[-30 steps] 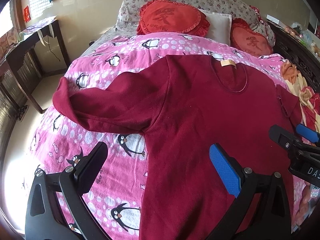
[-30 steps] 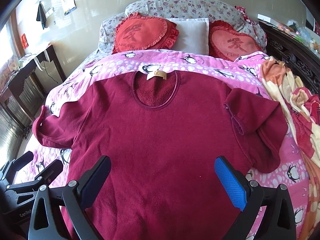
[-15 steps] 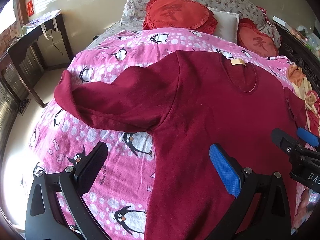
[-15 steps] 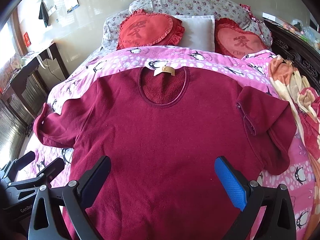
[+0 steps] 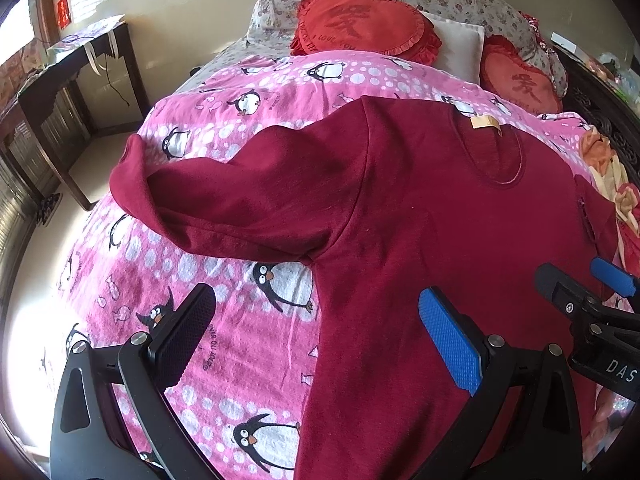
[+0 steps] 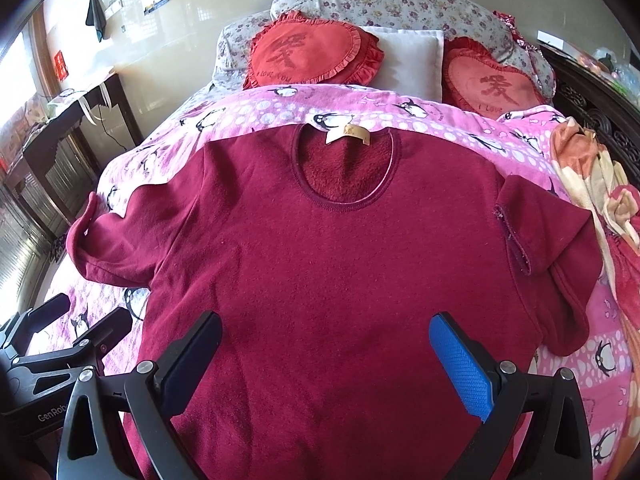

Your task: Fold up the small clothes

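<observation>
A dark red long-sleeved top (image 6: 332, 264) lies flat, face up, on a pink penguin-print bedcover (image 5: 256, 336), neck hole with a tan label (image 6: 347, 134) toward the pillows. Its left sleeve (image 5: 224, 204) stretches out to the left, cuff curled. Its right sleeve (image 6: 548, 248) is folded back on itself. My left gripper (image 5: 320, 336) is open and empty above the top's left side seam. My right gripper (image 6: 326, 356) is open and empty above the lower body of the top. Each gripper shows at the edge of the other's view.
Two red heart cushions (image 6: 312, 52) and a white pillow (image 6: 408, 60) lie at the head of the bed. A flowered orange blanket (image 6: 600, 184) is bunched along the right side. A dark wooden desk (image 5: 52, 92) stands left of the bed, a carved headboard (image 6: 592, 112) at the right.
Both grippers have moved forward and closer to the top; it fills more of both views. The left view has turned more toward the left sleeve. The top has not moved.
</observation>
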A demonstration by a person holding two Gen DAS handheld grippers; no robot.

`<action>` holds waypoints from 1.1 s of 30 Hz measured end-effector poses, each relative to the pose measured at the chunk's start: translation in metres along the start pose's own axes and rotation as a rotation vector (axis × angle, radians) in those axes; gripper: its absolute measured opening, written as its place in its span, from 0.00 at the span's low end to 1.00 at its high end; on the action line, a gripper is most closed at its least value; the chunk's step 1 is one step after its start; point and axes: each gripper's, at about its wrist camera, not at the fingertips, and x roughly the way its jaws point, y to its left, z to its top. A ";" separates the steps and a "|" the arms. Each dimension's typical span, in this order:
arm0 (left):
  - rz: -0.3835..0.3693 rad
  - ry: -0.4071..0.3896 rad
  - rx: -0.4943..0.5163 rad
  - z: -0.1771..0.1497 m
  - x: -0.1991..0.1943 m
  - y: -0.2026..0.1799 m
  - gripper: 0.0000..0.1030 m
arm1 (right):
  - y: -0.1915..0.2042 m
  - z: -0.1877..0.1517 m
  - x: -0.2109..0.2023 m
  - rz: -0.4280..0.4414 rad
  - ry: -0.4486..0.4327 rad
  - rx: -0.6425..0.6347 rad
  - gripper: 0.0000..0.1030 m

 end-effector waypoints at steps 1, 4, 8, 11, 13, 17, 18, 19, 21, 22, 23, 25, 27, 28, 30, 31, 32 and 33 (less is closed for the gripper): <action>0.000 0.001 0.000 0.000 0.000 0.000 0.99 | 0.000 0.000 0.000 0.001 0.000 0.001 1.00; 0.001 0.004 -0.003 0.000 0.002 0.001 0.99 | 0.001 0.000 0.002 0.003 0.004 0.000 1.00; 0.003 0.006 -0.005 0.001 0.004 0.004 0.99 | 0.003 -0.001 0.004 0.001 0.009 -0.007 1.00; 0.008 0.006 -0.013 0.003 0.006 0.009 0.99 | 0.004 0.000 0.006 0.004 0.012 -0.009 1.00; 0.005 0.011 -0.039 0.007 0.008 0.018 0.99 | 0.005 0.000 0.007 0.003 0.015 -0.013 1.00; 0.028 0.012 -0.105 0.019 0.014 0.050 0.99 | 0.009 0.003 0.012 0.009 0.023 -0.020 1.00; 0.040 0.009 -0.121 0.022 0.015 0.058 0.99 | 0.010 0.003 0.013 0.012 0.024 -0.021 1.00; 0.049 0.006 -0.139 0.025 0.016 0.067 0.99 | 0.012 0.004 0.014 0.016 0.024 -0.023 1.00; 0.066 0.006 -0.179 0.034 0.020 0.089 0.99 | 0.015 0.006 0.017 0.021 0.025 -0.027 1.00; 0.074 0.008 -0.197 0.038 0.023 0.099 0.99 | 0.017 0.007 0.018 0.024 0.027 -0.030 1.00; 0.084 0.009 -0.222 0.043 0.026 0.111 0.99 | 0.018 0.007 0.019 0.027 0.028 -0.031 1.00; 0.105 0.013 -0.270 0.053 0.035 0.135 0.99 | 0.022 0.009 0.023 0.038 0.036 -0.036 1.00; 0.133 0.029 -0.305 0.061 0.046 0.154 0.99 | 0.026 0.010 0.026 0.045 0.041 -0.044 1.00; 0.147 0.035 -0.319 0.066 0.051 0.162 0.99 | 0.029 0.010 0.028 0.047 0.044 -0.051 1.00; 0.177 0.055 -0.346 0.076 0.066 0.180 0.99 | 0.033 0.011 0.031 0.048 0.048 -0.060 1.00; 0.190 0.069 -0.354 0.080 0.074 0.187 0.99 | 0.035 0.011 0.034 0.050 0.053 -0.064 1.00; 0.197 0.078 -0.357 0.084 0.080 0.194 0.99 | 0.036 0.011 0.035 0.053 0.057 -0.065 1.00; 0.211 0.095 -0.358 0.087 0.088 0.199 0.99 | 0.037 0.011 0.038 0.057 0.064 -0.068 1.00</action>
